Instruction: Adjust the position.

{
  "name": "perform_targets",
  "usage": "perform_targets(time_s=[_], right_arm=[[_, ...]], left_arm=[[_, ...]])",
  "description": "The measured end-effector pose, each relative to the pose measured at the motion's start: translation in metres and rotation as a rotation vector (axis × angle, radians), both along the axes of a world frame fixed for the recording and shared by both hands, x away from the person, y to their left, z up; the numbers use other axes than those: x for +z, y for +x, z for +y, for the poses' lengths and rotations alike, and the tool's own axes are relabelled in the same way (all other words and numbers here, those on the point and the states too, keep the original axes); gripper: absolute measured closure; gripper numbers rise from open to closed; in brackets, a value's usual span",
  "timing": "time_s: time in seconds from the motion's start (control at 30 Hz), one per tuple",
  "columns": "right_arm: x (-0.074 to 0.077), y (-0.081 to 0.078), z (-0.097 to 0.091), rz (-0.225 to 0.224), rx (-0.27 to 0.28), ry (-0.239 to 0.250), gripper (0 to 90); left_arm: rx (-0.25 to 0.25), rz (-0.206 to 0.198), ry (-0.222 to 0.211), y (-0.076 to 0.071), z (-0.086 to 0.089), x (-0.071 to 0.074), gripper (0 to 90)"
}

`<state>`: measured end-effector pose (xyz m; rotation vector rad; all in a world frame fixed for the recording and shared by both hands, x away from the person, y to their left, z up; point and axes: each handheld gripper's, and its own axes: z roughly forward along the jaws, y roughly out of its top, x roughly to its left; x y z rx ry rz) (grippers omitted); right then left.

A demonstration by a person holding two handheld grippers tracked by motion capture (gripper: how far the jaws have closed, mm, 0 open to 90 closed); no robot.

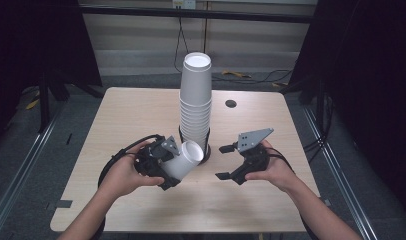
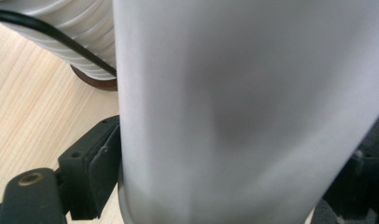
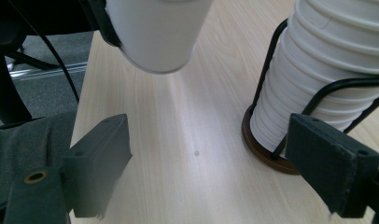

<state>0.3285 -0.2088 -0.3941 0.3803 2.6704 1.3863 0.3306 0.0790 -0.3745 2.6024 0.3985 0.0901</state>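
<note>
My left gripper point(image 1: 172, 164) is shut on a single white paper cup point(image 1: 187, 159), which lies tilted with its open mouth up and to the right. In the left gripper view the cup point(image 2: 243, 112) is close up, with a black pad point(image 2: 101, 161) pressed against its side. A tall stack of white cups point(image 1: 196, 100) stands upside down in a black wire holder point(image 3: 271, 70) on a brown base point(image 3: 260, 147). To the right of the stack my right gripper point(image 1: 221, 162) is open with nothing between its fingers. Its own view has the held cup point(image 3: 155, 32) at the upper left.
The light wooden table point(image 1: 141, 110) has a small dark round hole point(image 1: 231, 103) behind and right of the stack. Black cables trail from both grippers. Metal floor rails run along both sides of the table.
</note>
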Motion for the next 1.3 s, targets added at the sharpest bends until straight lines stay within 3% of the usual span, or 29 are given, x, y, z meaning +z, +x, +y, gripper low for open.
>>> perform_targets(time_s=[0.4, 0.77, 0.9, 1.27, 1.3], right_arm=[[-0.001, -0.004, 0.004, -0.005, 0.061, -0.026, 18.6], [-0.001, -0.003, 0.006, 0.025, 0.068, -0.017, 18.0], [-0.001, -0.004, 0.007, 0.034, 0.076, -0.024, 18.0], [0.001, -0.004, 0.011, 0.052, 0.097, -0.01, 17.7], [0.001, -0.005, 0.011, 0.054, 0.095, -0.013, 17.5]], left_arm=[[-0.027, -0.006, 0.058, 0.002, -0.011, -0.002, 14.0], [-0.021, -0.02, 0.097, 0.002, -0.016, -0.005, 13.9], [-0.042, -0.022, 0.132, 0.002, -0.019, -0.008, 13.9], [-0.032, -0.018, 0.13, 0.002, -0.024, -0.011, 13.9], [-0.052, -0.022, 0.145, 0.003, -0.025, -0.01, 13.9]])
